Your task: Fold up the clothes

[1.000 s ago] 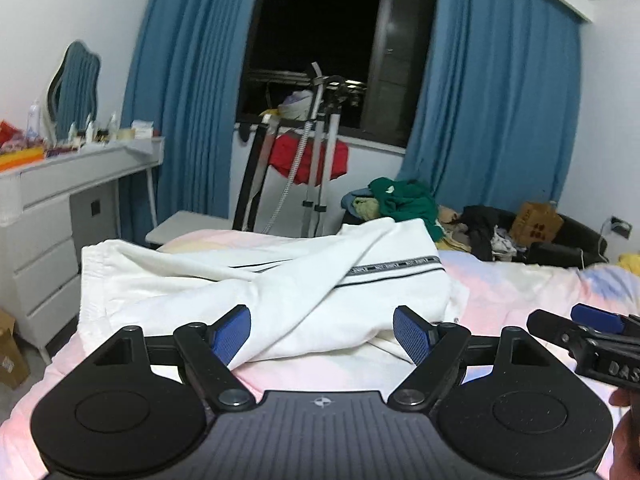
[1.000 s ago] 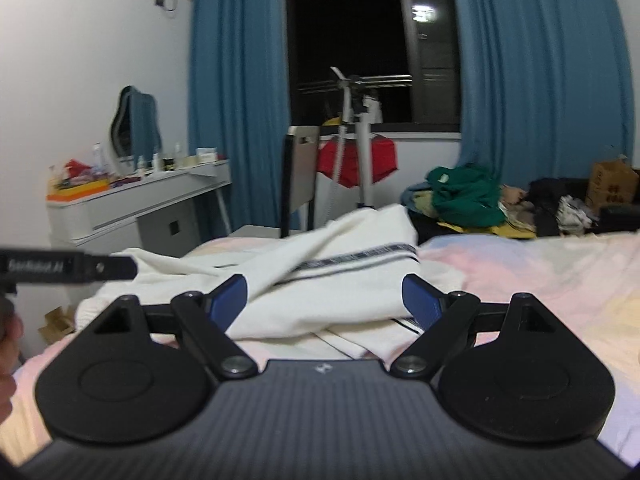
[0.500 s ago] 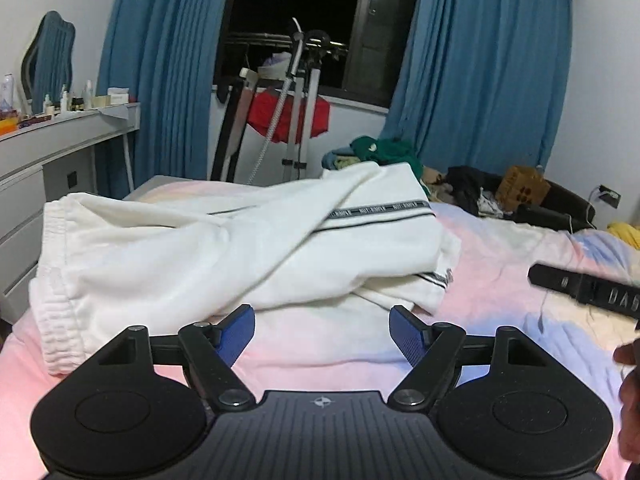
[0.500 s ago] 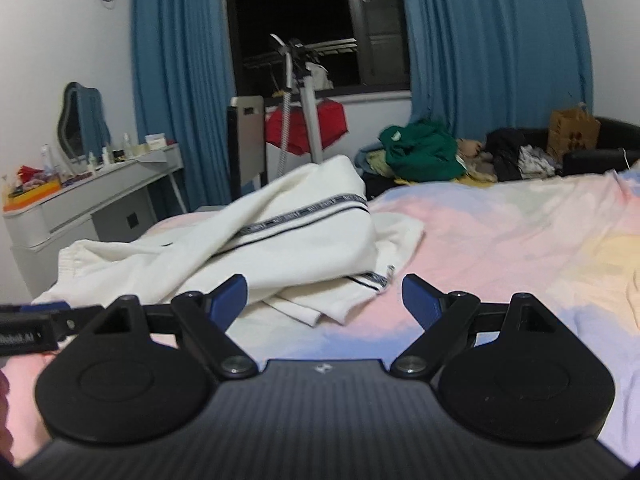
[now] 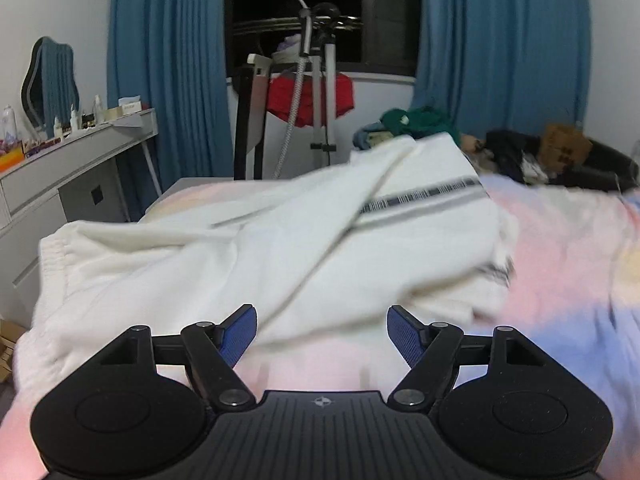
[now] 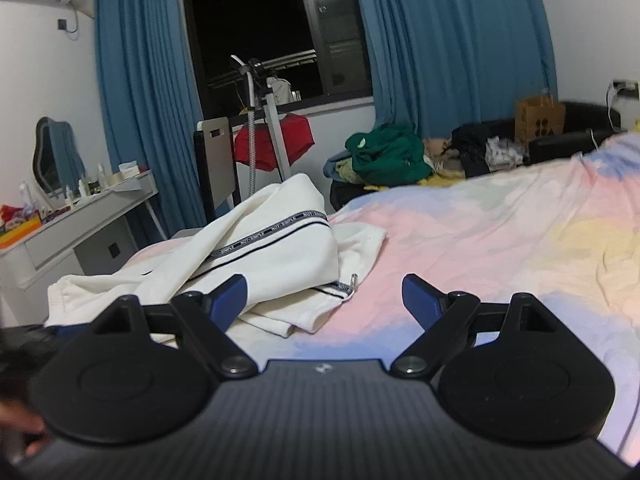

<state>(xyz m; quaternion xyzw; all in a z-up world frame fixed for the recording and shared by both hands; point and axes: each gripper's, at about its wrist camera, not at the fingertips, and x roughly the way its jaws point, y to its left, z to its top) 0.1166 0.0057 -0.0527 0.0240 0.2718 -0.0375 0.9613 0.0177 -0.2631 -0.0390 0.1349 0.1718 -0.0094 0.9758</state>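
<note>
Reaching in for the first hold, fold not yet begun.
On the pastel bed (image 6: 500,240) white sweatpants (image 5: 248,248) lie rumpled; next they likely need spreading flat. The left hand-held gripper (image 5: 321,334), jaws just narrowing yet still wide with nothing between, and the right hand-held gripper (image 6: 323,300), agape and empty, hover beside them.

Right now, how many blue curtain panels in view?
2. The left curtain hangs left of the dark window, beside the dresser; the right curtain hangs right of it. More may lie outside the frame.
</note>
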